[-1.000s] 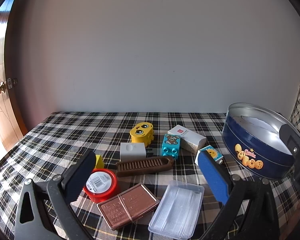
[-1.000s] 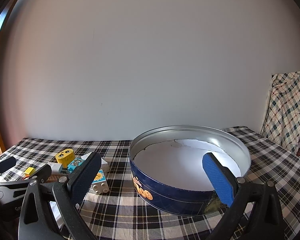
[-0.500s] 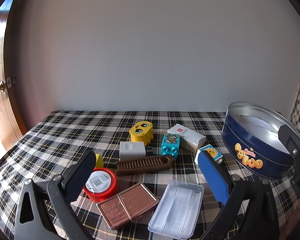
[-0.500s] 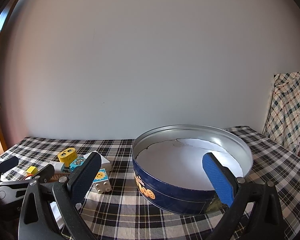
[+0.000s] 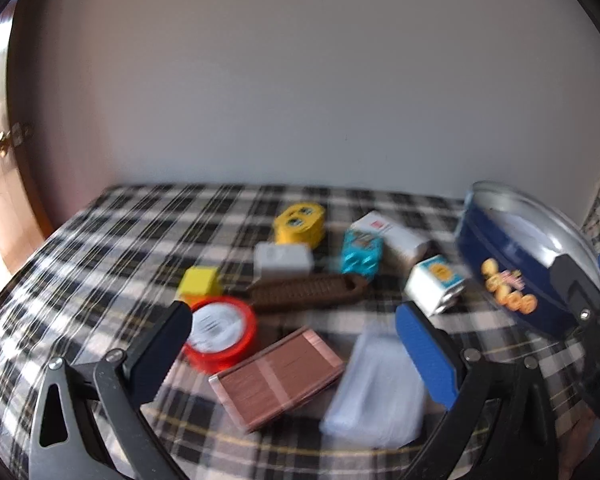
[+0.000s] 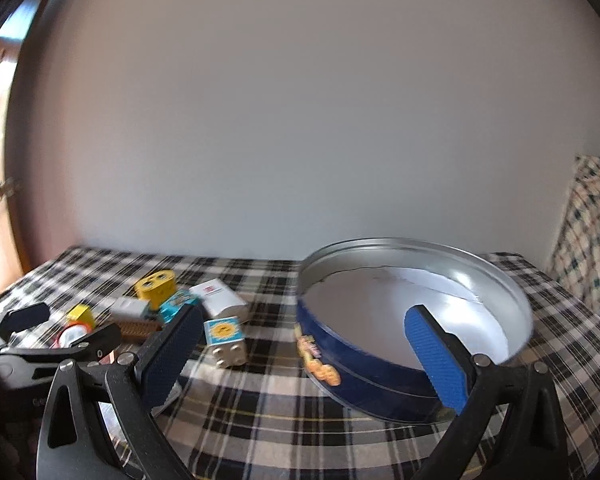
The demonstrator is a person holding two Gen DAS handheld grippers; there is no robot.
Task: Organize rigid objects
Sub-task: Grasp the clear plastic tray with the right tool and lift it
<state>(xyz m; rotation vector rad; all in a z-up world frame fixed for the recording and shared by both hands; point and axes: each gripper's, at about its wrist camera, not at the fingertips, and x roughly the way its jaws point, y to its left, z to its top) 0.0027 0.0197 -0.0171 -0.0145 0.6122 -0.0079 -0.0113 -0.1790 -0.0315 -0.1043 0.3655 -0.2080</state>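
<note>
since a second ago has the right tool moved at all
Yes. The right tool has swung left: the blue tin now sits further right in its view, and the sun block lies between its fingers.

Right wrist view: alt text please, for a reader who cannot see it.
An open hand-held gripper hovers over a plaid tablecloth, an empty round blue tin ahead on its right. Small toy blocks lie left; the image is motion-blurred.
</note>
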